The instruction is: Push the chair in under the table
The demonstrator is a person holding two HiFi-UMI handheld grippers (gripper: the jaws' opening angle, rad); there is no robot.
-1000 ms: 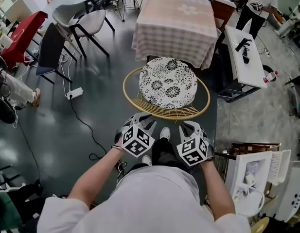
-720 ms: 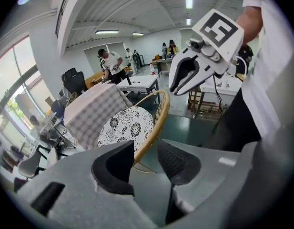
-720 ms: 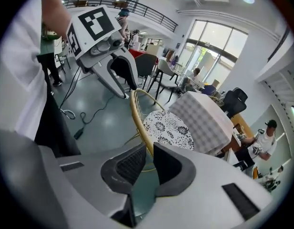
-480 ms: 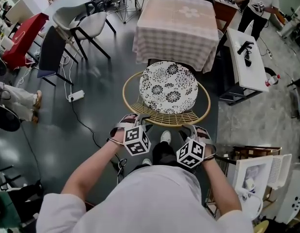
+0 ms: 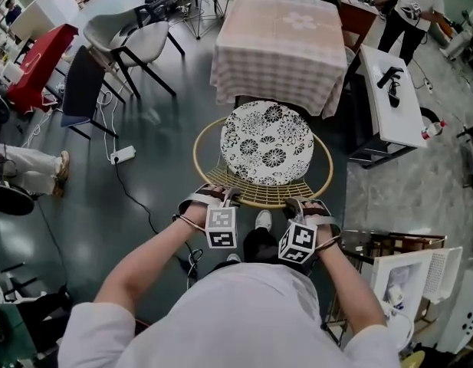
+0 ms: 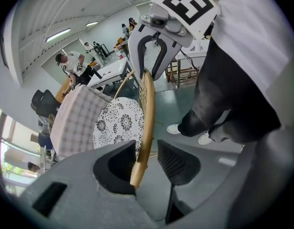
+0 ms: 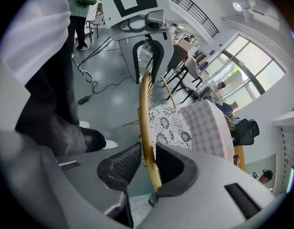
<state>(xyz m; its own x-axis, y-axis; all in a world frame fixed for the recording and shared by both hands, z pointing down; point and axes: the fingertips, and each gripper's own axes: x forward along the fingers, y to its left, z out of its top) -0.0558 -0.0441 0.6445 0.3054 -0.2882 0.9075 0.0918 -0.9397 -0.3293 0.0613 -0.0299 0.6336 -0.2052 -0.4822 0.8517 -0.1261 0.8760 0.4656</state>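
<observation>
The chair has a round gold wire rim (image 5: 255,200) and a black-and-white flowered cushion (image 5: 267,142). It stands just in front of the table with the checked cloth (image 5: 282,41). My left gripper (image 5: 215,193) straddles the near left of the rim. In the left gripper view the rim (image 6: 147,113) runs between the wide open jaws of the left gripper (image 6: 146,159). My right gripper (image 5: 303,203) straddles the near right of the rim. Its jaws (image 7: 147,161) are opening, with the rim (image 7: 146,113) lying against one pad and a gap at the other.
Grey chairs (image 5: 133,37) stand at the far left, and a power strip with a cable (image 5: 121,155) lies on the dark floor. A white desk (image 5: 393,98) stands to the right of the table. White racks (image 5: 405,274) crowd the near right. My shoes (image 5: 262,219) are just behind the chair.
Both grippers have come down and forward onto the chair's near rim and rolled upright. The rim now sits between each pair of jaws.
</observation>
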